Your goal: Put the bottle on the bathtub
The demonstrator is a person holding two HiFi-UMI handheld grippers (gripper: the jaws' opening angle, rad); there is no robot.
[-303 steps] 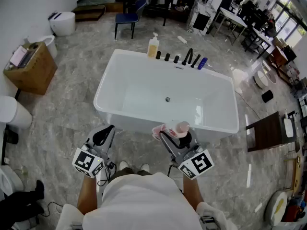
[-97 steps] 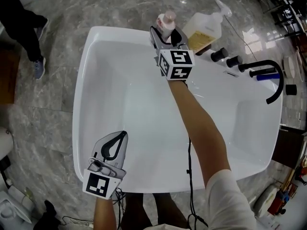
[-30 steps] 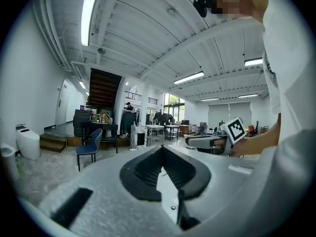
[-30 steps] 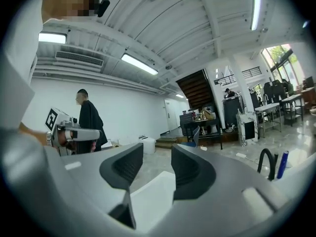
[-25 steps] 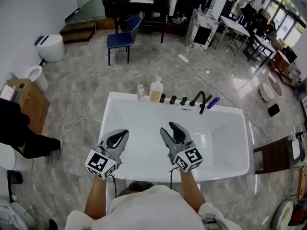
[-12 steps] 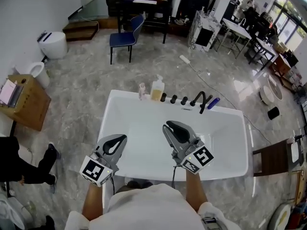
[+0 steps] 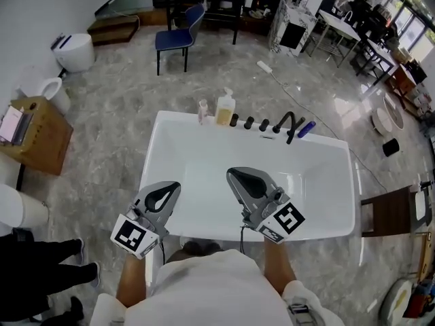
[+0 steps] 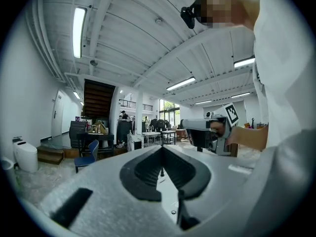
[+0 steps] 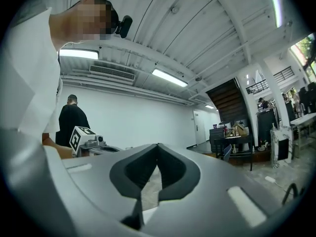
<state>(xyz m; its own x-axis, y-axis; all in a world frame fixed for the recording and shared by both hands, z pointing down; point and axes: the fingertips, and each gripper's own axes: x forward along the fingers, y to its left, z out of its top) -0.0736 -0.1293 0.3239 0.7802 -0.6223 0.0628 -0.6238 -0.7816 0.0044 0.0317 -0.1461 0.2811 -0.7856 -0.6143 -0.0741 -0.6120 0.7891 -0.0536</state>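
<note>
The small pink bottle (image 7: 202,111) stands upright on the far rim of the white bathtub (image 7: 158,136), beside a larger yellow pump bottle (image 7: 225,109). Both grippers hover level over the tub's near side, far from the bottle. My left gripper (image 7: 171,186) is shut and empty; its tips meet in the left gripper view (image 8: 161,149). My right gripper (image 7: 233,173) has just been closing with nothing between its jaws, and its tips now touch (image 9: 158,146). Each gripper shows in the other's view, the right one (image 8: 207,132) and the left one (image 9: 91,139).
Black knobs and a black faucet (image 7: 285,123) line the far rim, with a blue item (image 7: 305,128) at its right. A blue chair (image 7: 174,37), a toilet (image 7: 73,51) and a cardboard box (image 7: 35,133) stand around. A person's dark legs (image 7: 41,272) are at the lower left.
The right gripper's jaws went from open to shut, empty, and it lifted slightly. The left gripper shifted a little. The bystander's legs moved lower in the head view.
</note>
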